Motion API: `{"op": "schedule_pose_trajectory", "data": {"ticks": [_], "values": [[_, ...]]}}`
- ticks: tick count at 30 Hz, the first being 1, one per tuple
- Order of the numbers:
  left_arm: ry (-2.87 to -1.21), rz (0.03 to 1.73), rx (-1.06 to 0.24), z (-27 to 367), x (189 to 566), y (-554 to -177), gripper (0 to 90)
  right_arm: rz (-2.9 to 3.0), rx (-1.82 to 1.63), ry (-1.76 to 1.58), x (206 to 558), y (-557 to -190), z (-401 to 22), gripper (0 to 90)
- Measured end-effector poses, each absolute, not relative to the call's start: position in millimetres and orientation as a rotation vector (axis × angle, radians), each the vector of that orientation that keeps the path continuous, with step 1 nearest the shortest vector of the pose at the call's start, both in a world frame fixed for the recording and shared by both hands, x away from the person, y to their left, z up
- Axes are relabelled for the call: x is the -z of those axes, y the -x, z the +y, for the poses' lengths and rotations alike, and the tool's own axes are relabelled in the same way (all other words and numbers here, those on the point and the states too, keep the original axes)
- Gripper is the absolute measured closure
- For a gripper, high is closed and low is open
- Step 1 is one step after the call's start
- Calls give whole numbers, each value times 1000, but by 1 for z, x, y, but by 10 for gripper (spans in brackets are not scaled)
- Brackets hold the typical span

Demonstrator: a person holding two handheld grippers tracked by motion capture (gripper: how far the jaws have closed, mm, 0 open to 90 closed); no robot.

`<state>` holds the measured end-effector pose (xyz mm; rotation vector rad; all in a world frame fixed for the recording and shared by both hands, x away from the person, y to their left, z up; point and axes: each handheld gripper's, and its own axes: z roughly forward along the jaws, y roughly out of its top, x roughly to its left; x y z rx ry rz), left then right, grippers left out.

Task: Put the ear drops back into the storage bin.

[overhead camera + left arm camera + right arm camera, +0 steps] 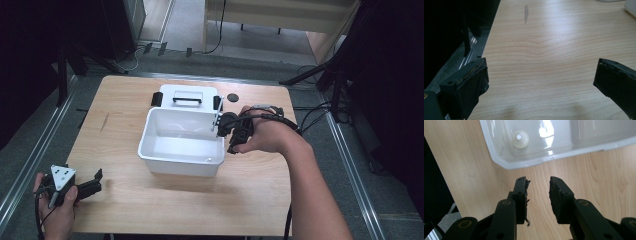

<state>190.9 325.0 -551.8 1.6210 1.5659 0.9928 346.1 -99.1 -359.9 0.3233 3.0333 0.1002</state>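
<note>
White plastic box (180, 142) sits open near the middle of the wooden table (250, 200), a little toward the far side. Its lid (187, 97) lies flat on the table just behind the box's far edge, black handle (187, 100) up and a black latch at each end. A small dark disc (232, 97) lies on the table just right of the lid.

My right gripper (220, 131) is at the box's right wall, near the far right corner, its body turned on its side in my right hand (267, 137). From the high view I cannot tell whether it touches the rim or only hangs beside it. In the right gripper view the jaws of my right gripper (538, 185) stand narrow, with a small gap between the pads and bare wood showing through it: nothing held. Beyond the jaw tips that view shows one corner of the box, its rim clear of the pads, and inside on the floor of the box a small round whitish knob (520, 140) near the corner. The pad on the left jaw is frayed along its edge.

My left gripper (92, 182) rests at the near left corner of the table, well apart from the box, grey three-cornered plate on top, held in my left hand (55, 207). In the left gripper view its jaws stand wide, with only table between them. A grey smear (526, 12) marks the wood farther off in that view.
</note>
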Motion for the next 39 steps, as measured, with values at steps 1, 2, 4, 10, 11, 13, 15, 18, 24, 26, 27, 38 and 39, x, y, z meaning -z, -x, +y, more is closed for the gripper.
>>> {"op": "schedule_pose_trajectory", "data": {"ticks": [1, 2, 4, 10, 11, 13, 15, 18, 24, 26, 27, 38, 39], "values": [[-1621, 1566, -992, 325, 552, -191, 0, 3035, -102, -316, 360, -346, -102, 678], [-1621, 1566, -992, 325, 552, -191, 1, 3032, -95, -329, 360, -346, -104, 677], [-1621, 1566, -993, 325, 552, -191, 0, 3034, -88, -343, 361, -346, -109, 674], [-1622, 1567, -995, 325, 552, -191, 0, 3034, -79, -384, 364, -345, -126, 665], [-1623, 1567, -997, 325, 552, -191, 0, 3035, -80, -392, 365, -344, -129, 661], [-1619, 1569, -997, 325, 552, -191, 1, 3037, -70, -403, 368, -344, -134, 652], [-1619, 1569, -997, 325, 552, -191, 0, 3037, -67, -412, 370, -344, -140, 640], [-1623, 1568, -997, 325, 552, -191, 0, 3033, -75, -435, 374, -343, -148, 610], [-1622, 1567, -999, 324, 552, -191, 1, 3046, -67, -468, 383, -340, -163, 551], [-1625, 1565, -999, 324, 552, -191, 0, 3046, -68, -491, 386, -339, -168, 515], [-1625, 1565, -1000, 324, 552, -191, 0, 3044, -67, -502, 389, -338, -171, 480], [-1627, 1563, -1006, 324, 552, -190, 0, 3022, -40, -628, 409, -331, -194, 209], [-1629, 1563, -1007, 324, 552, -190, 0, 3020, -41, -638, 411, -330, -196, 180]]}}
